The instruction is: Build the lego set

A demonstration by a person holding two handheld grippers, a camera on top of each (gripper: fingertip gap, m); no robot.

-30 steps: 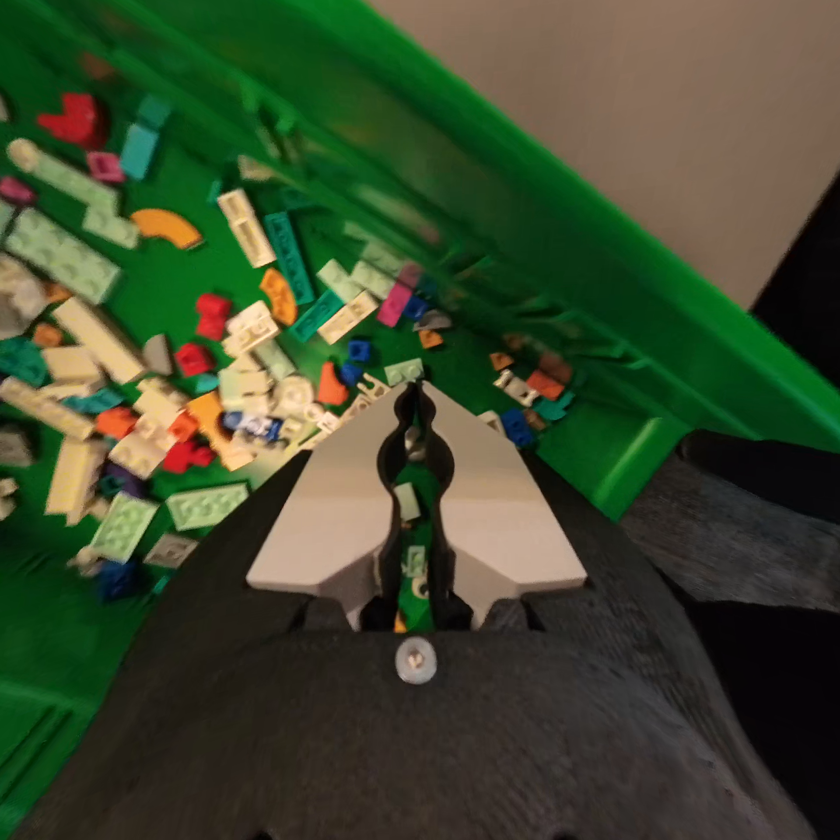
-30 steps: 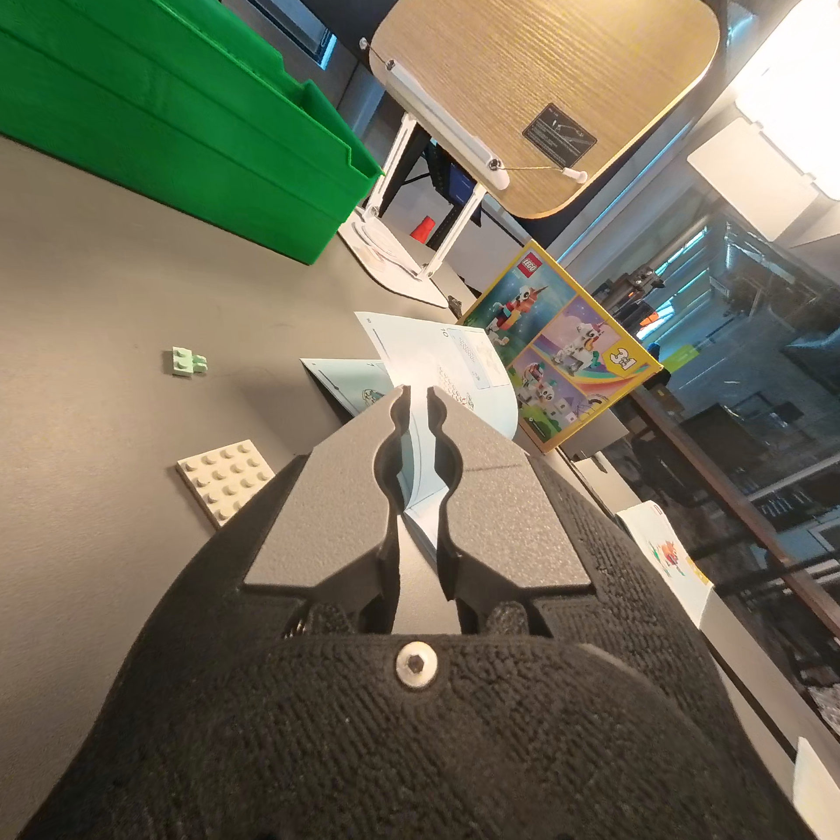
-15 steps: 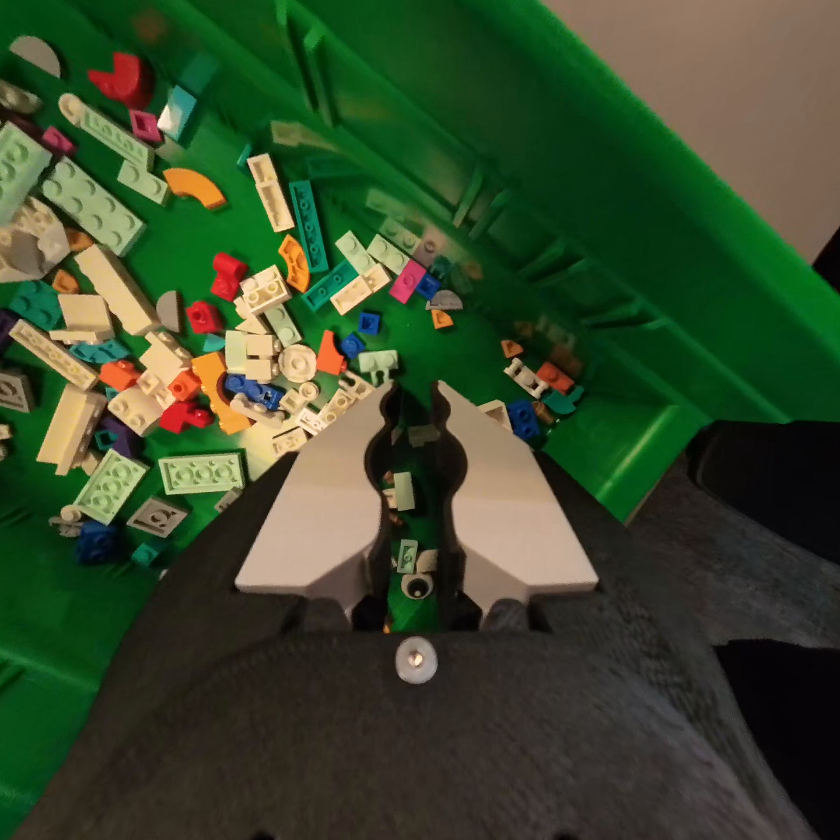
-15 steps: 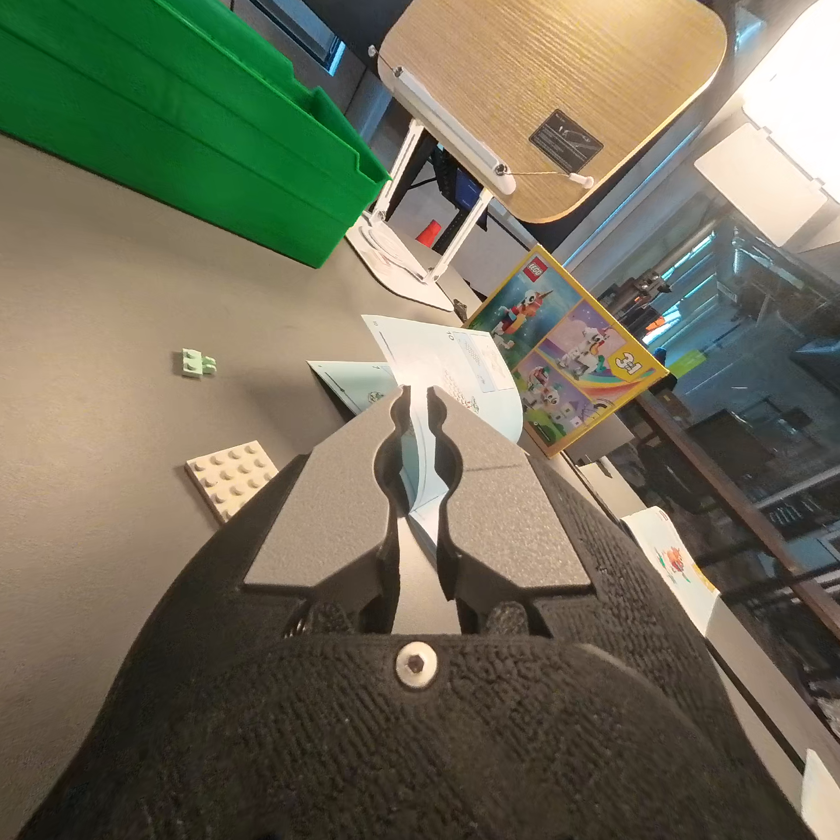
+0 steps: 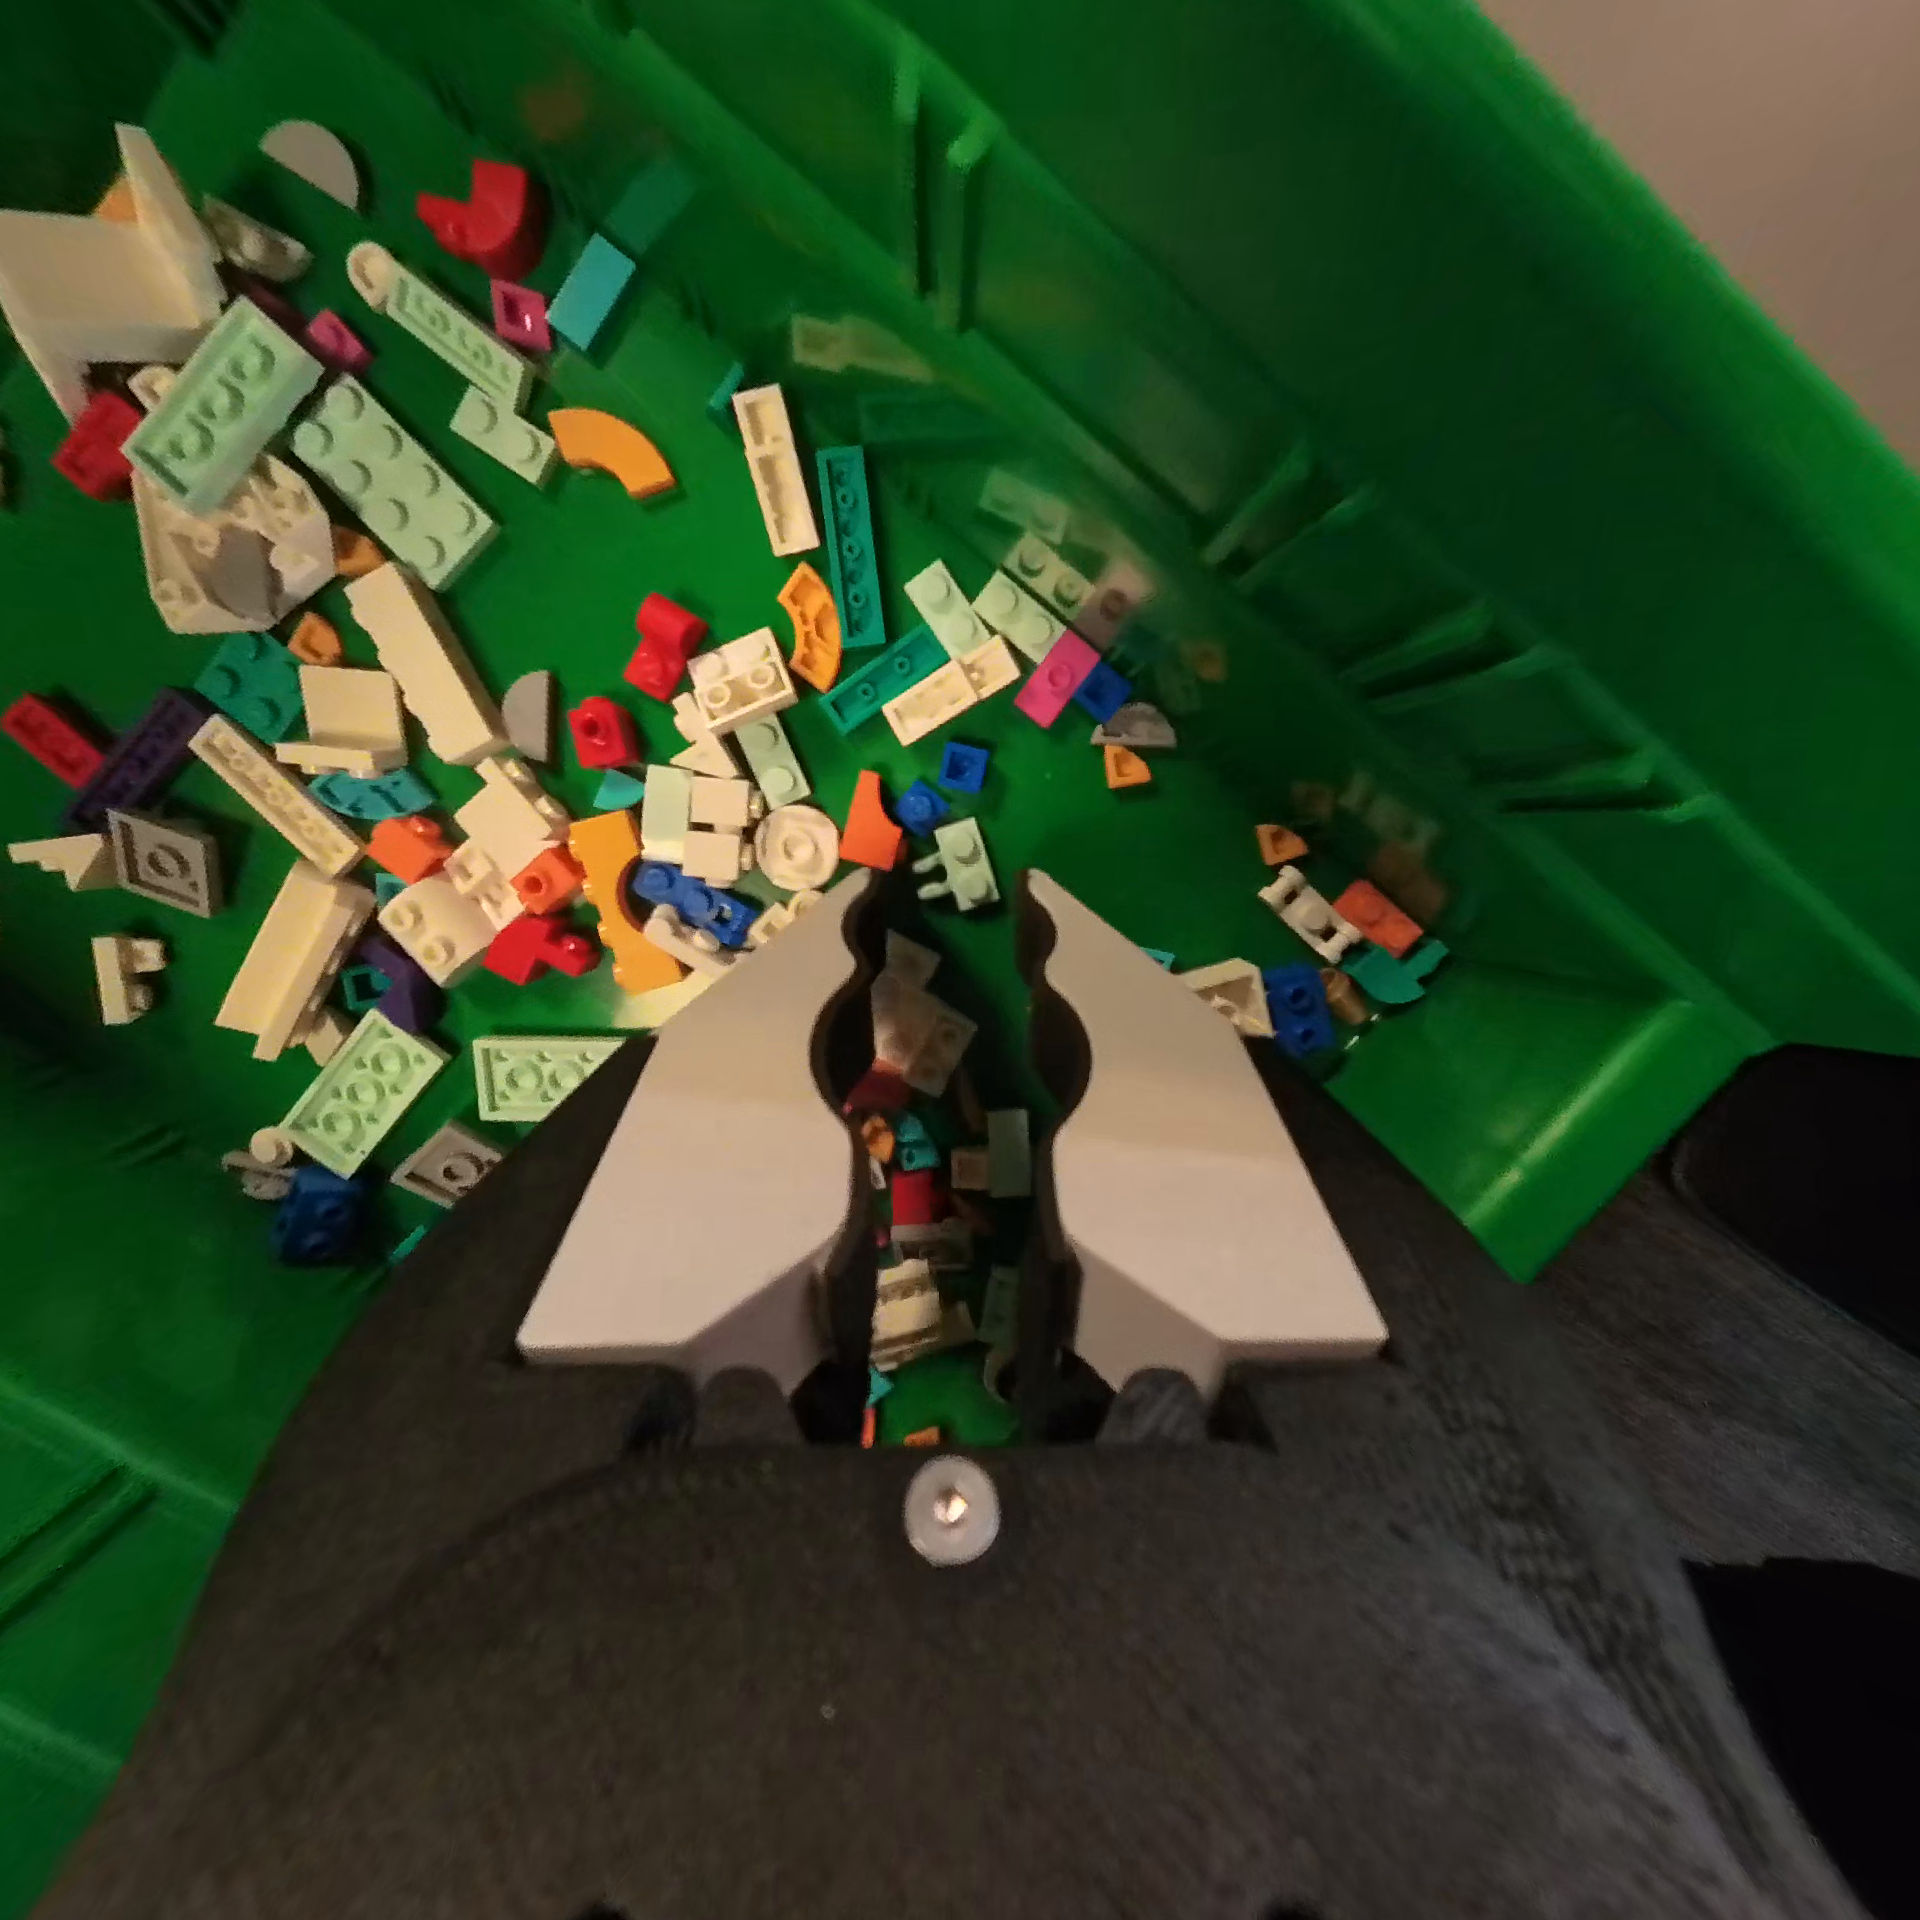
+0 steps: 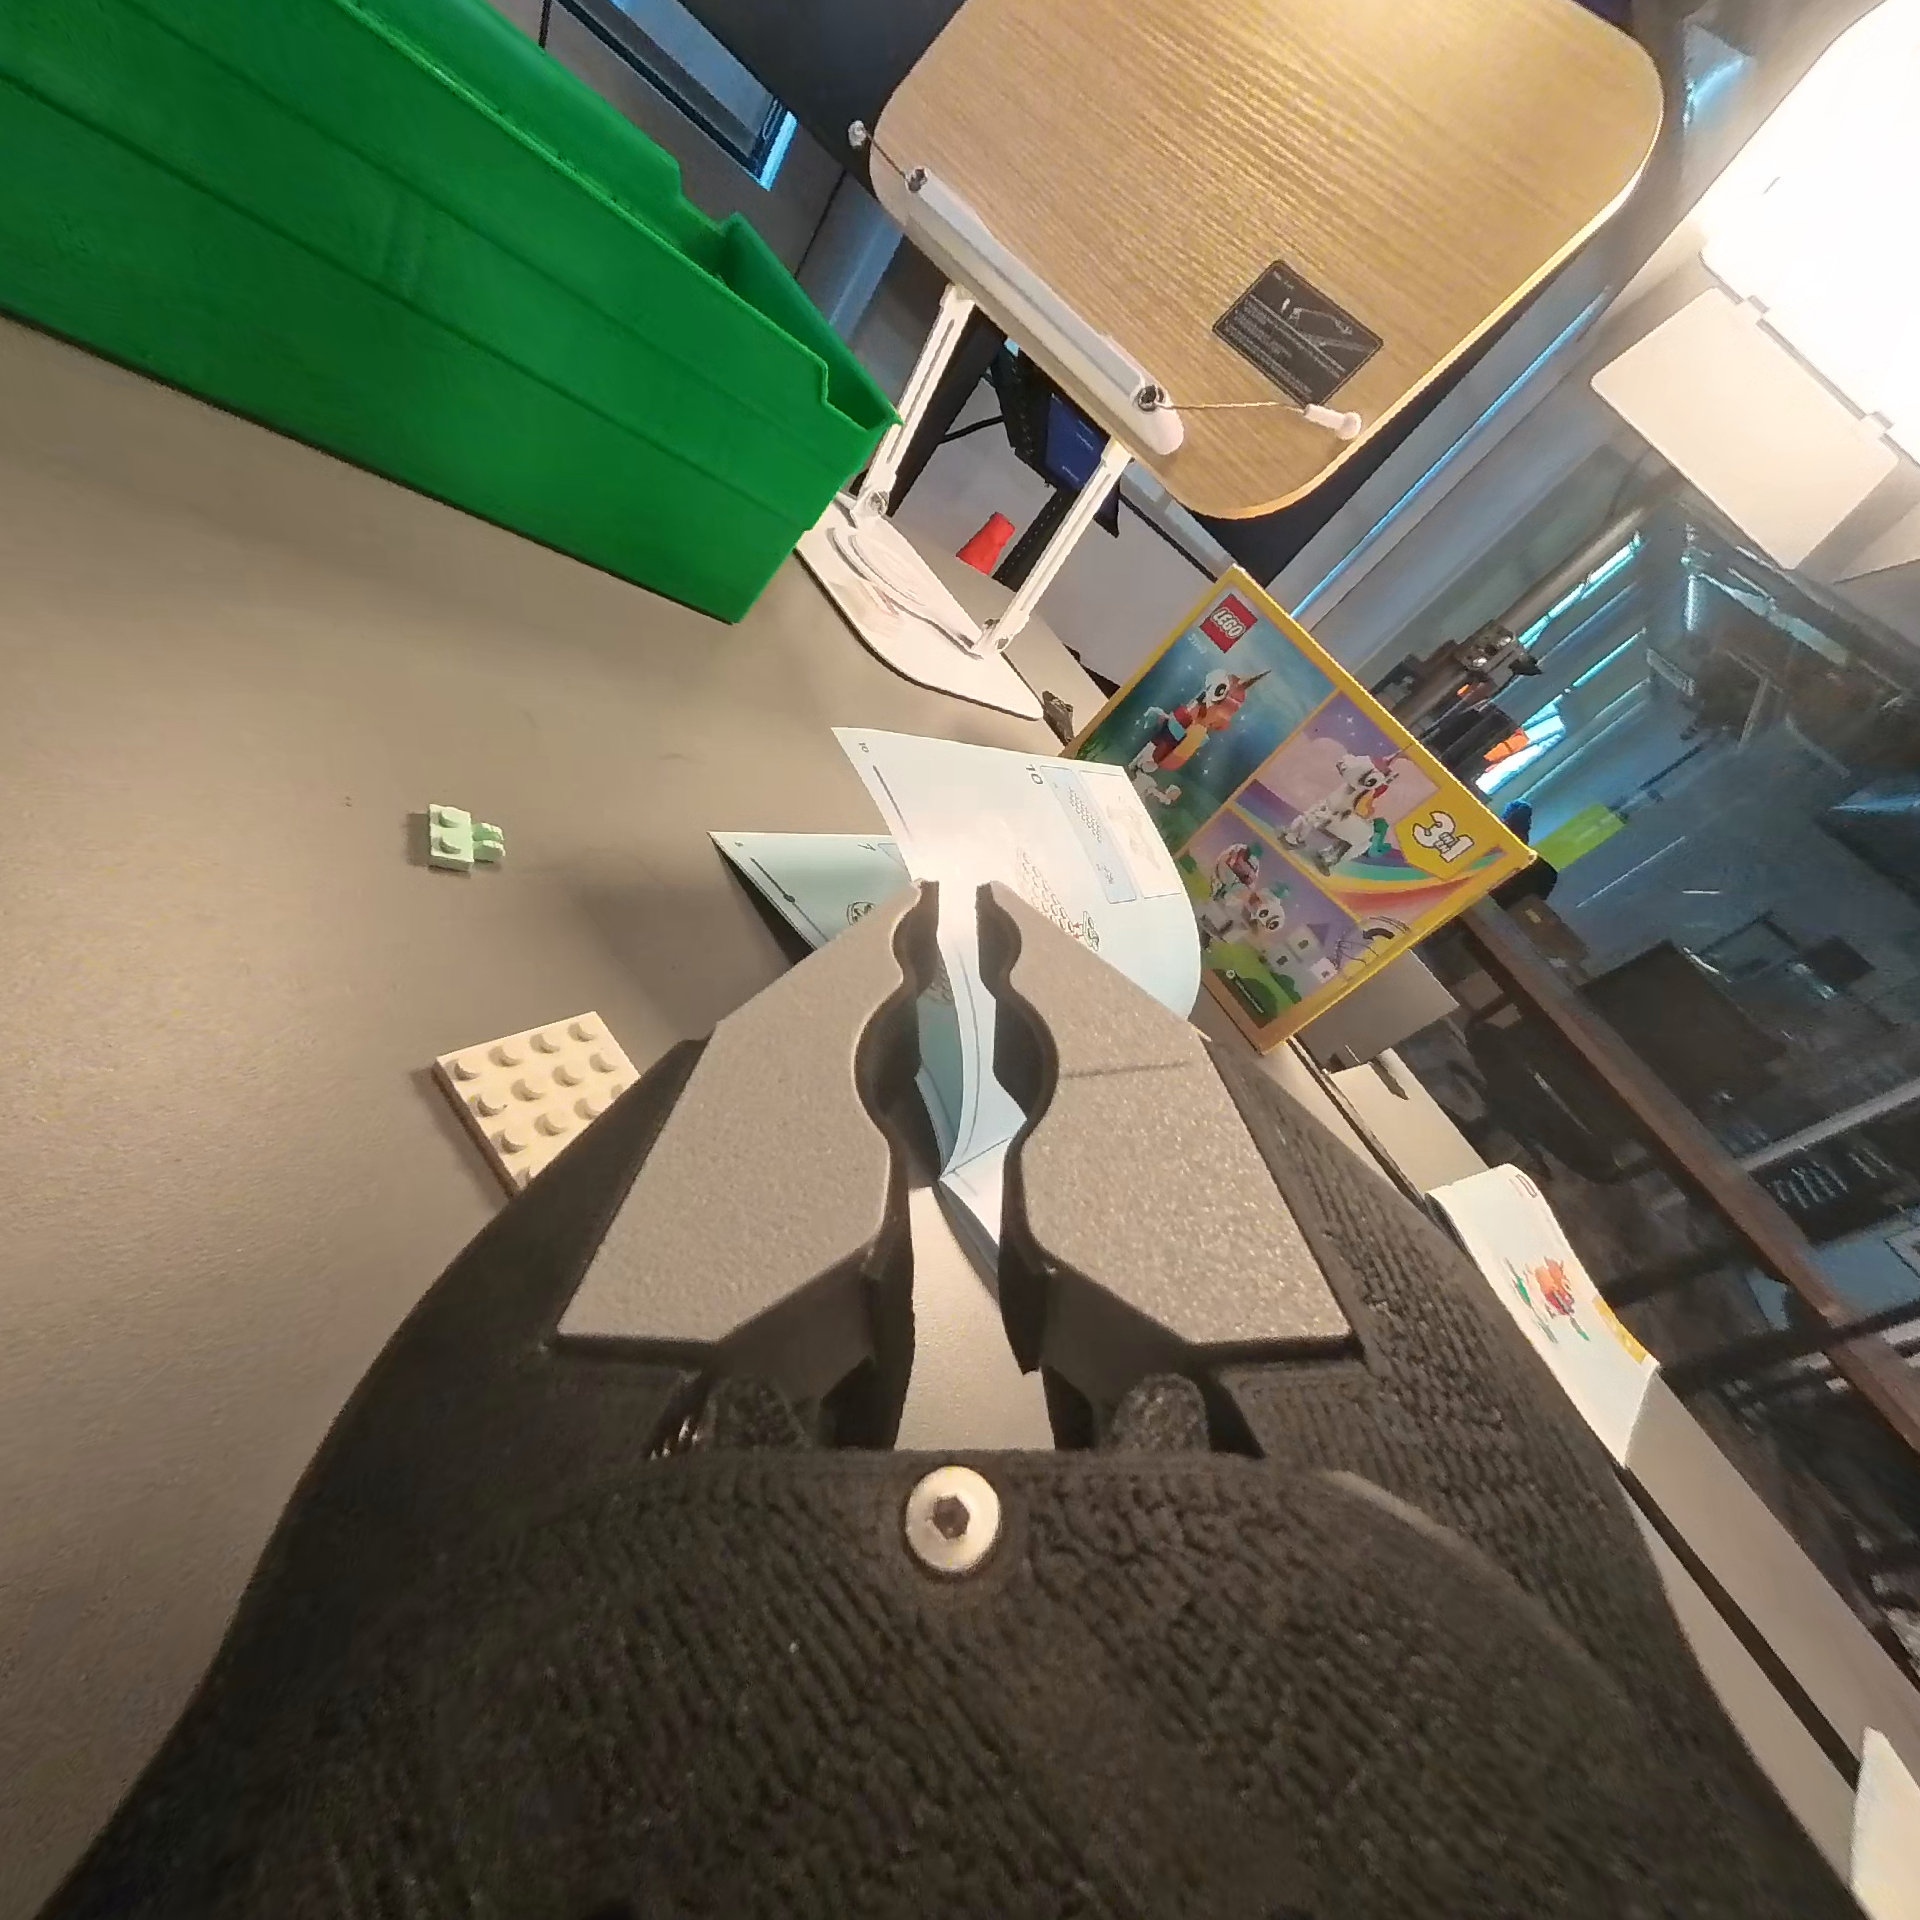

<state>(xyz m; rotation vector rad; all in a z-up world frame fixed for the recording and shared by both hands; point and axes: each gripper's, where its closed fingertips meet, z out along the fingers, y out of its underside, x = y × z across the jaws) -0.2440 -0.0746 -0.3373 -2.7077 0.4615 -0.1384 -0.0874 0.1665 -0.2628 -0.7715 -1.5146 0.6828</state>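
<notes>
In the left wrist view my left gripper (image 5: 948, 883) is open and empty, low inside a green bin (image 5: 1351, 416) full of loose bricks of many colours. A small mint plate with clips (image 5: 961, 862) lies just ahead of its fingertips, between them. More small bricks show under the jaws. In the right wrist view my right gripper (image 6: 956, 888) hangs over the grey table (image 6: 208, 1039), empty, with only a narrow gap between its jaws. A mint clip plate (image 6: 462, 836) and a cream square plate (image 6: 535, 1086) lie on the table to its left.
An open instruction booklet (image 6: 1039, 831) lies straight ahead of the right gripper, with the set's box (image 6: 1299, 810) standing behind it. The green bin (image 6: 416, 312) stands at the far left. A white stand with a wooden board (image 6: 1247, 208) rises behind. My hands' fingertips stand some 30 centimetres from each other. The cream square plate (image 6: 535, 1086) is closer to my right gripper, around 8 centimetres from its tips; the left tips are 25 centimetres off.
My left gripper has gone from shut to open and moved in over the bricks until the mint clip plate lies at its tips. The right gripper has hardly shifted.
</notes>
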